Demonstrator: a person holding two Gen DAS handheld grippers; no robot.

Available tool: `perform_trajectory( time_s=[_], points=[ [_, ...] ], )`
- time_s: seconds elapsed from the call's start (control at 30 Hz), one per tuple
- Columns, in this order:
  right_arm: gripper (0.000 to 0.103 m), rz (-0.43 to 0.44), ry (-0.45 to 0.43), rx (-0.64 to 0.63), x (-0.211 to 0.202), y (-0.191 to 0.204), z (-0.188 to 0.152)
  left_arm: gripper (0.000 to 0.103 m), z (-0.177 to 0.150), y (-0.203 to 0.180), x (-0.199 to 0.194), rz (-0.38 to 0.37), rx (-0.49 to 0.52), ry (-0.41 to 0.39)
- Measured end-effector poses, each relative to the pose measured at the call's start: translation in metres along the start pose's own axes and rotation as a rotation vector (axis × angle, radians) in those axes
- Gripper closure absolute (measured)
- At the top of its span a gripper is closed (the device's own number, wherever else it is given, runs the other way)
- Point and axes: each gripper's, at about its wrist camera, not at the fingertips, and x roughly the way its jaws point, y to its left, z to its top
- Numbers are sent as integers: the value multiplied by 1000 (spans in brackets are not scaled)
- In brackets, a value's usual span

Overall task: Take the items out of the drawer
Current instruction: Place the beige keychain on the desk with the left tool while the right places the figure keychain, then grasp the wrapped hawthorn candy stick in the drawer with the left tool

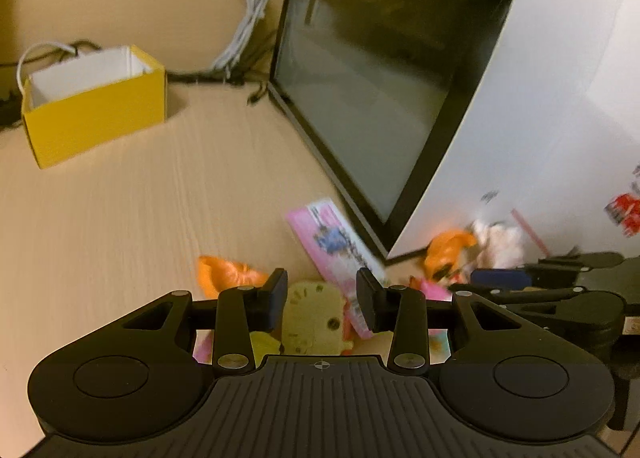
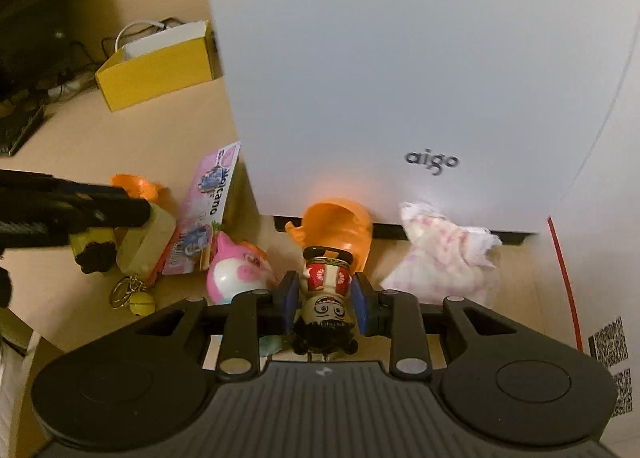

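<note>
From my left wrist, my left tool point(image 1: 322, 300) hangs spread wide with nothing between its fingers, above a yellow toy point(image 1: 314, 316) lying on the table point(image 1: 140, 218). A pink packet point(image 1: 340, 248) leans beside the white computer case point(image 1: 540, 118), and a yellow box point(image 1: 96, 118) sits well apart, farther back.

From my right wrist, my right tool point(image 2: 325, 300) is clamped on a small figurine point(image 2: 326, 290), head toward the camera. An orange shell point(image 2: 340, 222) lies just behind it, a pink-and-white cloth point(image 2: 448, 258) to its right, and a pink round toy point(image 2: 236, 270) to its left.

yellow box point(image 2: 156, 70) 1 | orange shells point(image 2: 340, 224) 2 | pink packet point(image 2: 208, 210) 1 | figurine point(image 2: 326, 290) 1 | white case point(image 2: 400, 78) 1
</note>
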Motion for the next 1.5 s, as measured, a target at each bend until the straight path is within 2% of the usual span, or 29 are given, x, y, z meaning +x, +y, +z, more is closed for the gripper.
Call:
perform_trajectory(
  time_s=[0.1, 0.17, 0.3, 0.37, 0.43, 0.47, 0.53, 0.57, 0.7, 0.83, 0.9, 1.0, 1.13, 1.4, 1.5],
  points=[
    [62, 39, -59, 52, -12, -6, -3, 62, 0, -2, -18, -7, 8, -34],
    [59, 49, -102, 87, -32, -18, -6, 62, -2, -5, -25, -30, 26, -38],
    [46, 46, -145, 164, -61, -35, -17, 62, -23, -23, -39, -146, 97, 34],
    [38, 34, -160, 184, -75, -38, -29, 62, -43, -33, -40, -197, 103, 97],
    [28, -17, -180, 183, -83, -35, -44, 62, -64, -40, -31, -232, 97, 187],
    [25, -55, -206, 182, -88, -33, -52, 62, -73, -43, -24, -236, 95, 231],
    [10, -126, -268, 190, -99, -30, -68, 62, -94, -51, -10, -237, 111, 327],
    [8, -143, -273, 194, -101, -32, -74, 62, -103, -54, -3, -232, 120, 371],
    [7, -53, -158, 181, -97, -33, -89, 62, -130, -56, 30, -196, 73, 564],
    [7, -73, -59, 196, -85, -33, -115, 62, -145, -49, 60, -150, -52, 681],
    [7, -83, -19, 211, -79, -34, -130, 62, -149, -48, 72, -124, -102, 704],
    [7, -90, 21, 203, -73, -27, -148, 62, -154, -53, 81, -102, -114, 709],
    [7, -114, 43, 148, -70, -15, -163, 62, -163, -60, 84, -70, -85, 716],
    [7, -97, 78, 144, -68, -10, -184, 61, -165, -73, 91, -55, -25, 694],
    [7, -74, 95, 143, -69, -8, -192, 57, -168, -76, 89, -57, 52, 654]
  ],
)
